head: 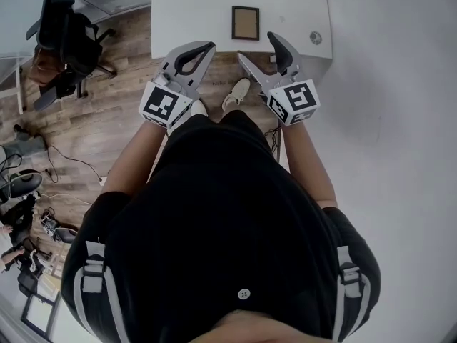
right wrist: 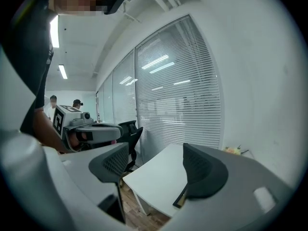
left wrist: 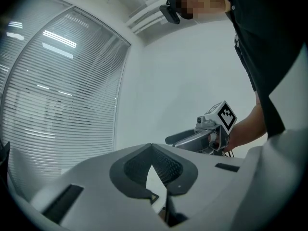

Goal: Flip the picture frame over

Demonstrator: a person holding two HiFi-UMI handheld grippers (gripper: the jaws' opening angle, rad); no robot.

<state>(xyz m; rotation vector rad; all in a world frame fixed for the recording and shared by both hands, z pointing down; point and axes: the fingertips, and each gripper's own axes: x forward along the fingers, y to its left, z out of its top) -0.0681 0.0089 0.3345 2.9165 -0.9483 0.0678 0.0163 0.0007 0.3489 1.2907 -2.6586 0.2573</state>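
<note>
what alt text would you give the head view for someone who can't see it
Seen from above, a person in a black top holds the left gripper, jaws together, and the right gripper, jaws apart, near the edge of a white table. A small dark-framed picture frame lies flat on it just beyond their tips, untouched.

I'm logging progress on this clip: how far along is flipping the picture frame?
Done: nothing yet; the picture frame lies flat on the white table, untouched. In hand: nothing; the left gripper is shut and empty, the right gripper open and empty, both in the air, apart from the frame. Left: reach in, grasp the frame, turn it over, set it down.
</note>
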